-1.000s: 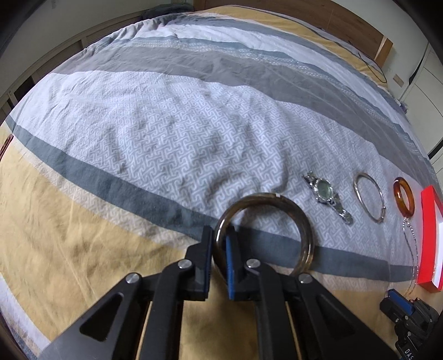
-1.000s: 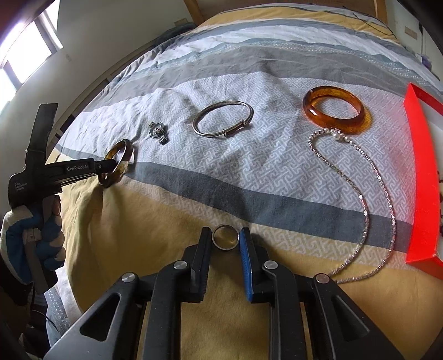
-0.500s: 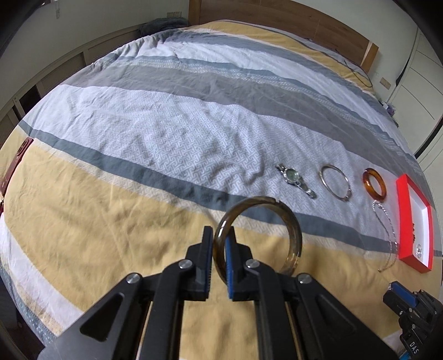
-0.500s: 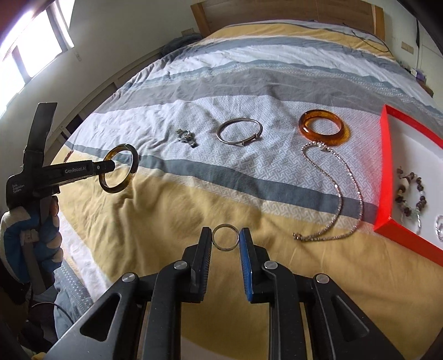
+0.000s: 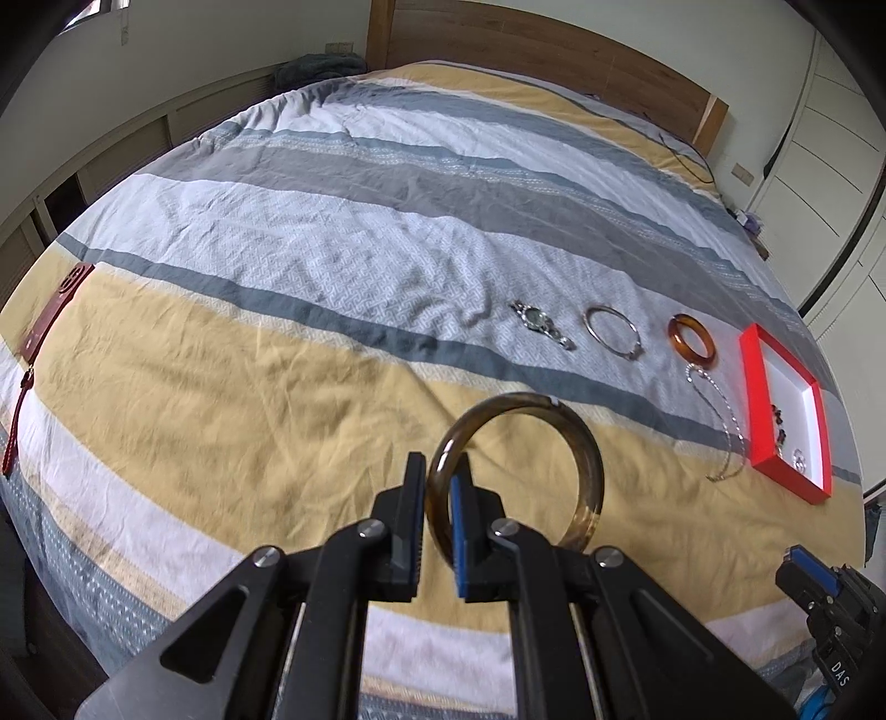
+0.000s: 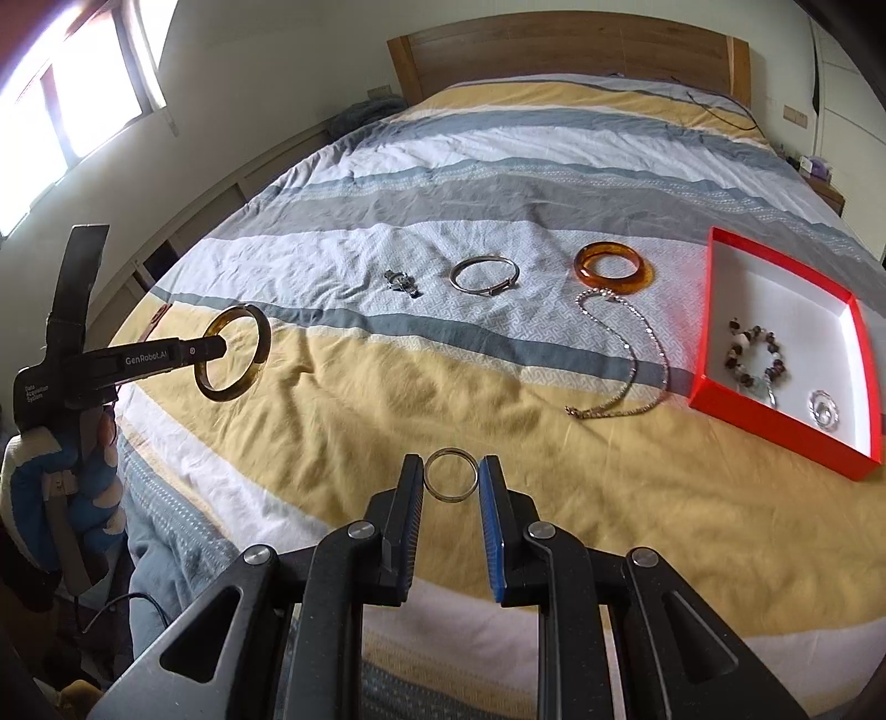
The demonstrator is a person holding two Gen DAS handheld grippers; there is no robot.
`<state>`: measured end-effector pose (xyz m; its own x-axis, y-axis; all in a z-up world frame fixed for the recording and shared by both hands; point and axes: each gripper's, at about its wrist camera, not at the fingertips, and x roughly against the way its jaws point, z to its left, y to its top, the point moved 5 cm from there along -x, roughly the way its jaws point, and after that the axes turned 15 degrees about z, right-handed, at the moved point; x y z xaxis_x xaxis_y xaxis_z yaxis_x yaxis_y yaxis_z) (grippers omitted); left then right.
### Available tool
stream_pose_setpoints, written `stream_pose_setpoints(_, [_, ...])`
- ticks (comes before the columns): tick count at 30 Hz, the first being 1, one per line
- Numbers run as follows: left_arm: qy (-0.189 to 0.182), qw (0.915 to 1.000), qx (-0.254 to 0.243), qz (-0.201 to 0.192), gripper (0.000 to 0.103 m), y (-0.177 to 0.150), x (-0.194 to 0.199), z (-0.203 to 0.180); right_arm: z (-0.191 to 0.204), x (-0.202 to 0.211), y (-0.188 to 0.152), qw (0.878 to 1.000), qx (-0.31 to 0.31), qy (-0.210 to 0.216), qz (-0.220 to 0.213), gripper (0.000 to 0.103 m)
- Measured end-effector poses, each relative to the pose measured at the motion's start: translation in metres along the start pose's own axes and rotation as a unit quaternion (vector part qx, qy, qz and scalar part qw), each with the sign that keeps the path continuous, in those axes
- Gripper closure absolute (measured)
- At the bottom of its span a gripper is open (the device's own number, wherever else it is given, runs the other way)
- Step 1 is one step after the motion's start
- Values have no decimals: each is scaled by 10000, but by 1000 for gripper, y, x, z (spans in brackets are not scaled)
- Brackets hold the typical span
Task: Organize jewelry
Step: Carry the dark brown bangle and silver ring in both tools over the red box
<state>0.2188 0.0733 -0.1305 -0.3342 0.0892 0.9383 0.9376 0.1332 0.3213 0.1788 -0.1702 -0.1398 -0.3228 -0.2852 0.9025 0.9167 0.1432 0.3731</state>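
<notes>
striped bedspread (image 6: 498, 183), wooden headboard (image 6: 570, 52) — left gripper (image 5: 438, 487) clamps brown bangle (image 5: 587, 471), right gripper (image 6: 451, 483) pinches ring (image 6: 451, 482).

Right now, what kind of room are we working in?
Most likely a bedroom: the jewelry lies on a striped duvet covering a bed with a wooden headboard, and white wardrobe doors stand to one side.

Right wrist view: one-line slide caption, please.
Right gripper holds a thin silver ring above the striped bedspread, red jewelry box at right.

Red pouch (image 5: 52, 310) cut by left edge; box (image 6: 714, 310) trinkets indistinct.
</notes>
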Motion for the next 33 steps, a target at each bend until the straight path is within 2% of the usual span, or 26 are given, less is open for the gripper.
stream_pose_setpoints(8, [-120, 9997, -204, 35, 96, -31, 11, -22, -14, 29, -31, 9996, -165, -70, -216, 83])
stream_pose_setpoints(16, [-200, 9987, -461, 65, 95, -43, 20, -54, -44, 55, -56, 9976, -484, -152, -471, 83])
stream_pose_setpoints(25, [-245, 9959, -853, 193, 95, -45, 16, -106, -80, 70, -67, 9947, -772, -156, -657, 83])
stream_pose_setpoints(33, [-414, 9893, -1365, 313, 95, -27, 2, -176, -131, 75, -58, 9913, -1055, -274, -742, 83])
